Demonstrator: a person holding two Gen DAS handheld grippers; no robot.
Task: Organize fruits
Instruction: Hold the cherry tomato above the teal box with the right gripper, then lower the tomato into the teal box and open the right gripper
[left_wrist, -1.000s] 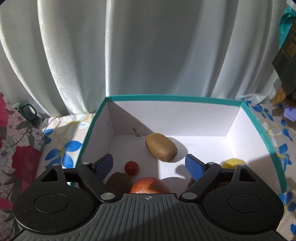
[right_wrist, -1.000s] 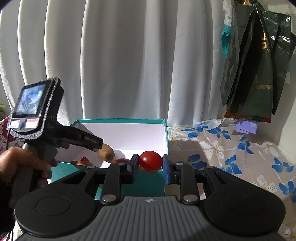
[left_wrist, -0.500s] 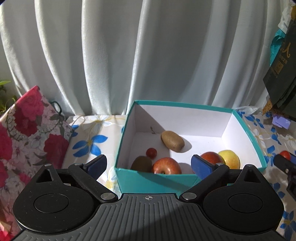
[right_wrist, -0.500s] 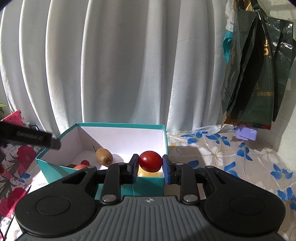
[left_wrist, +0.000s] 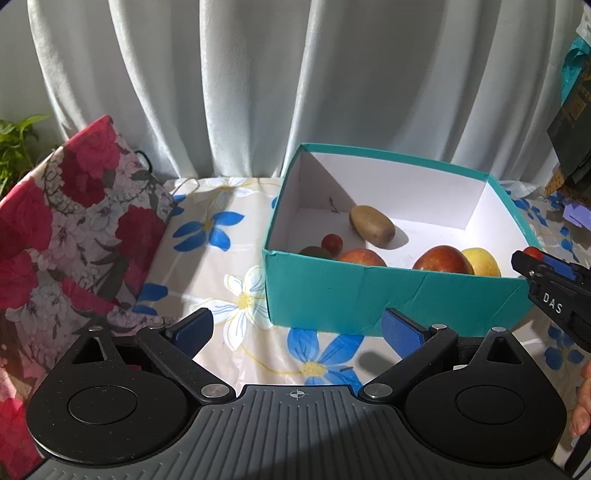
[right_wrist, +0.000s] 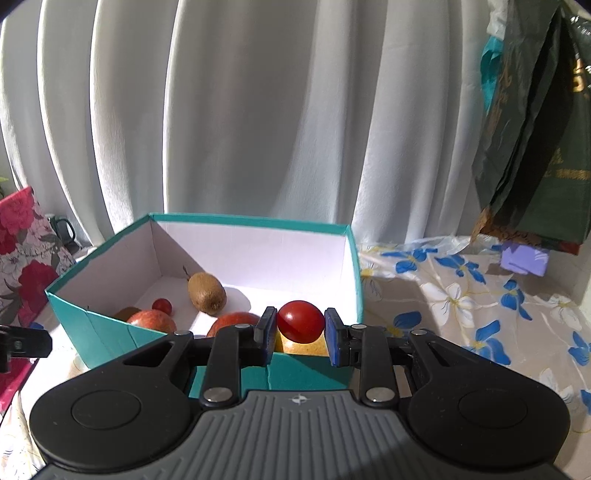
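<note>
Left wrist view. Teal cardboard box (left_wrist: 388, 299), white inside, open top, standing on a glossy cloth (left_wrist: 229, 258) printed with blue and white flowers. Inside the box: fuzzy brown oval kiwi (left_wrist: 371, 225), small round cherry tomato (left_wrist: 331, 242), a second kiwi (left_wrist: 314, 252) mostly hidden behind the near wall, two smooth red apples (left_wrist: 362, 257) (left_wrist: 445, 259), one yellow apple (left_wrist: 482, 261). Rose-print bag (left_wrist: 74, 229) at left, pleated white curtain (left_wrist: 258, 85) behind. Left gripper (left_wrist: 295, 332) spread wide, blue pads bare, nothing between them, only cloth below; box just beyond the pad tips. Versus a second ago: then directly over the box interior, now pulled back with the whole near wall in sight. Right gripper (left_wrist: 535, 260) entering from the right edge at the box's right corner, a sliver of red showing at its tip.

Right wrist view. Right gripper (right_wrist: 300, 334) nearly closed, pads pressing both sides of a smooth, glossy, oval red tomato (right_wrist: 300, 320). Tomato held above the box's (right_wrist: 110, 325) near right corner, directly over the yellow apple (right_wrist: 301, 346). Kiwi (right_wrist: 207, 293), cherry tomato (right_wrist: 161, 305) and red apples (right_wrist: 151, 320) (right_wrist: 231, 320) lying to the left on the box floor. Versus a second ago: grip unchanged, box nearer and seen from lower, left gripper no longer over the box. Dark green plastic bags (right_wrist: 535, 147) hanging at upper right.
</note>
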